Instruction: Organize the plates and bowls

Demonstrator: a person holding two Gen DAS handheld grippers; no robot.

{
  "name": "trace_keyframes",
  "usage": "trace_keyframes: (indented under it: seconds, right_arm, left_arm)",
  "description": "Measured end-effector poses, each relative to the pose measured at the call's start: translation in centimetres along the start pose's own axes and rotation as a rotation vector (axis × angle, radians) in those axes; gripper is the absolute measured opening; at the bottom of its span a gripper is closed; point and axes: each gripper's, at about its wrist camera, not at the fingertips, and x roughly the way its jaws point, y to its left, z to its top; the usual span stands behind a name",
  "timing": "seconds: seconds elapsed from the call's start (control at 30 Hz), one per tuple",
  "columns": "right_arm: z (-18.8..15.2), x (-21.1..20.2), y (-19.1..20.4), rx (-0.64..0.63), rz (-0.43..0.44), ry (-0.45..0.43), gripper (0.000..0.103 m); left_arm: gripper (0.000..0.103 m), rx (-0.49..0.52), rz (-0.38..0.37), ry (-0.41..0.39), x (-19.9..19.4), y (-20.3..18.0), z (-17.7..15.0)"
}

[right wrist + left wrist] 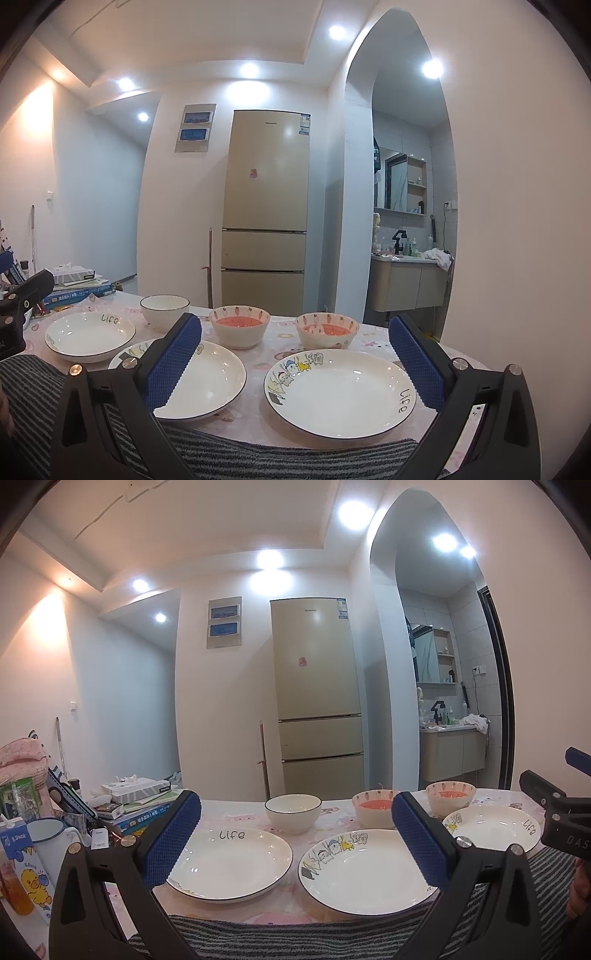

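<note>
Three white plates lie in a row on the table: a left plate [232, 864] [90, 334], a middle plate [365, 871] [210, 380] and a right plate [495, 827] [340, 393]. Behind them stand a white bowl [293, 812] [164, 308] and two carrot-print bowls with red insides [375, 808] [450, 797] [239, 326] [327, 328]. My left gripper [295, 842] is open and empty above the near edge, between the left and middle plates. My right gripper [295, 362] is open and empty, framing the right plate.
A pink patterned cloth covers the table [258, 808], with a striped grey towel [295, 934] along the near edge. Books and a tissue box [136, 797], a mug [48, 834] and a drink carton [22, 864] crowd the left end. A fridge [317, 698] stands behind.
</note>
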Motion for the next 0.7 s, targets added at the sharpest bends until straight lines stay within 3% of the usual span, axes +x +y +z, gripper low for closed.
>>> trace_keyframes:
  seconds: [0.43,0.7]
  right_arm:
    - [0.2,-1.0,1.3,-0.056,-0.011,-0.036,0.103]
    - [0.6,-1.8,0.1,0.001,0.0,-0.061,0.103]
  left_arm:
    - [0.103,0.029,-0.007,-0.027,-0.5,-0.4,0.1]
    - [0.103,0.133,-0.001,0.038,0.7,-2.2,-0.3]
